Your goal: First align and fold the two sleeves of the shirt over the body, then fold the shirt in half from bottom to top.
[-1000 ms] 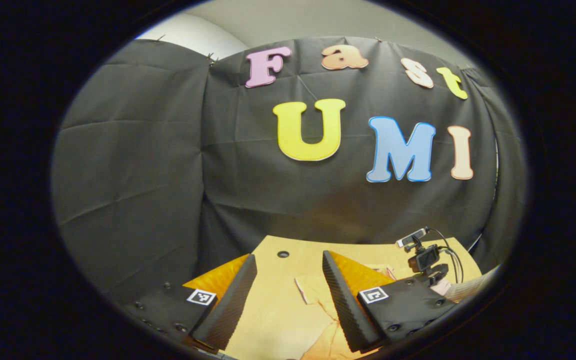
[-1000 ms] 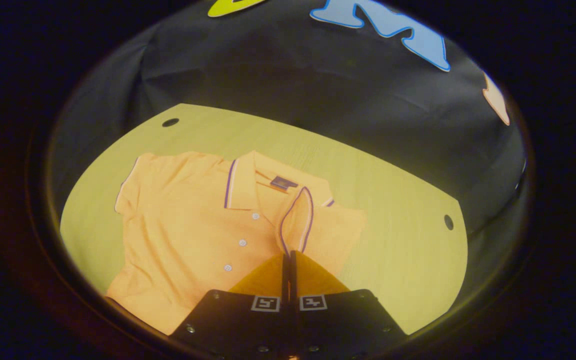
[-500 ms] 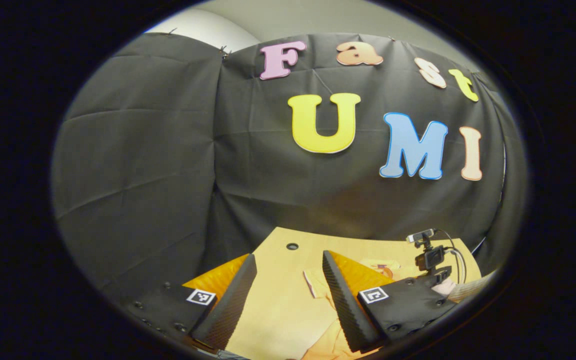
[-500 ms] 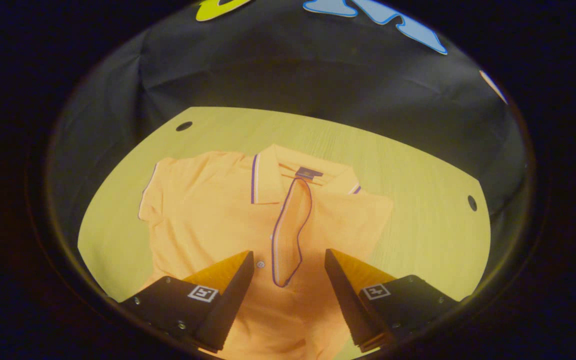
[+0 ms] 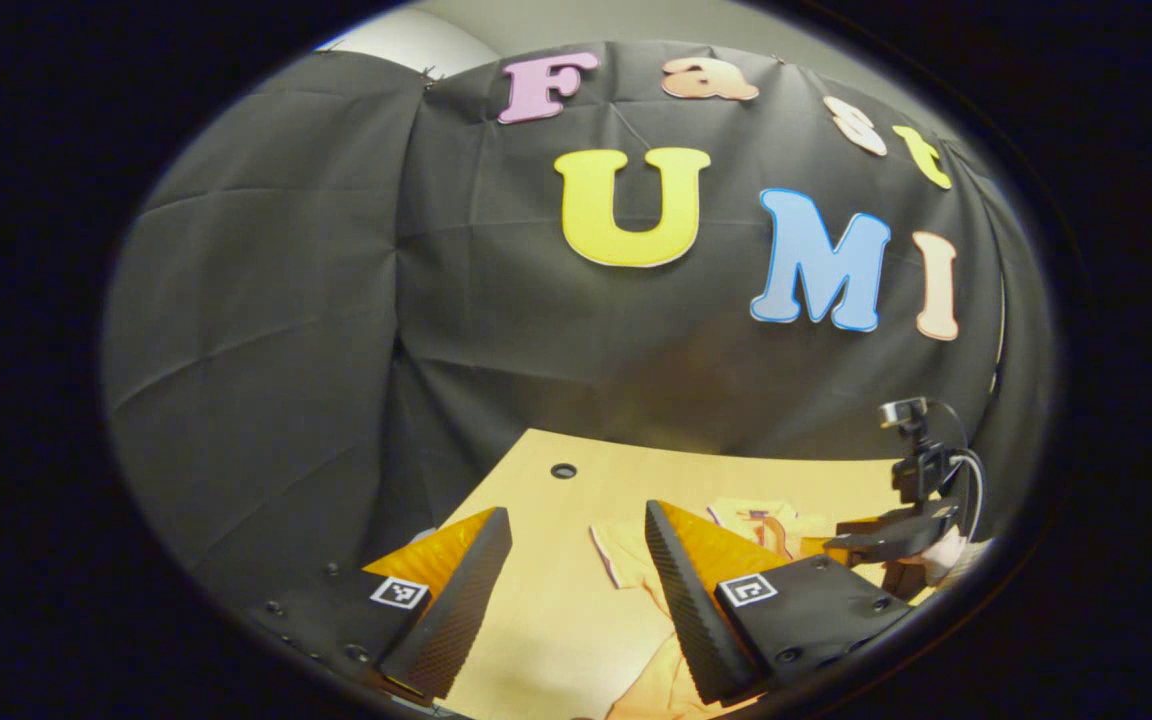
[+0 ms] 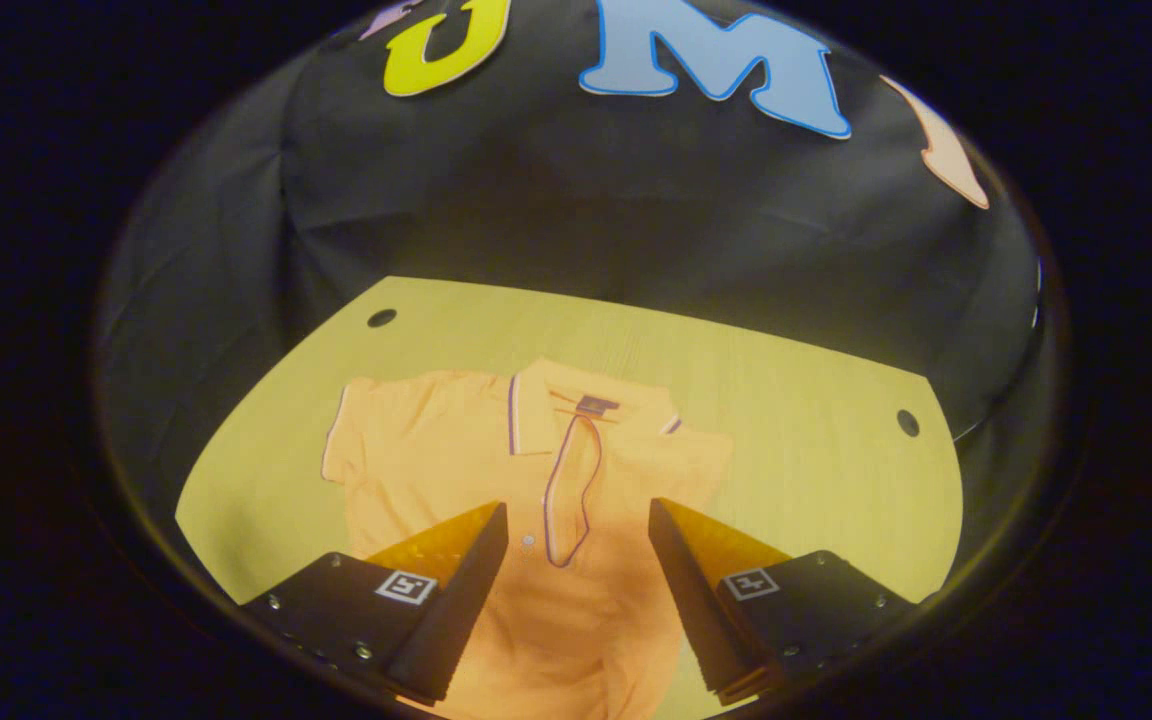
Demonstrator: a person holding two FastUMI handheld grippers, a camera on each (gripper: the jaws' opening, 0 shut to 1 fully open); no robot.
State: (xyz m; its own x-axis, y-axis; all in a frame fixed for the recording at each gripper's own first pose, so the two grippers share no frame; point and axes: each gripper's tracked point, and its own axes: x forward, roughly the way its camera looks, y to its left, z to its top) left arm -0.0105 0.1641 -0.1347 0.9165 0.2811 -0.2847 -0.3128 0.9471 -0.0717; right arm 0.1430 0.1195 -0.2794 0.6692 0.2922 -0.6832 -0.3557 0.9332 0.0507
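shirt point(image 6: 496, 500): flat on table point(image 6: 816, 420), collar at 12 o'clock. soft, light, limp knit; likely slides easily. pinch unfolded sleeve point(image 6: 356, 455) at cuff. right gripper point(image 6: 576, 560) and left gripper point(image 5: 576, 590): fingers spread, empty.

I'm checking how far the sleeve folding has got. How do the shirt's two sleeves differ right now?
In the right gripper view, one sleeve lies folded over the shirt's front, its trimmed cuff beside the button placket; the other sleeve sticks out sideways past the body, flat on the table. The folded one points down the chest; the spread one points off to the side. Both are short, orange, with a dark-edged cuff.
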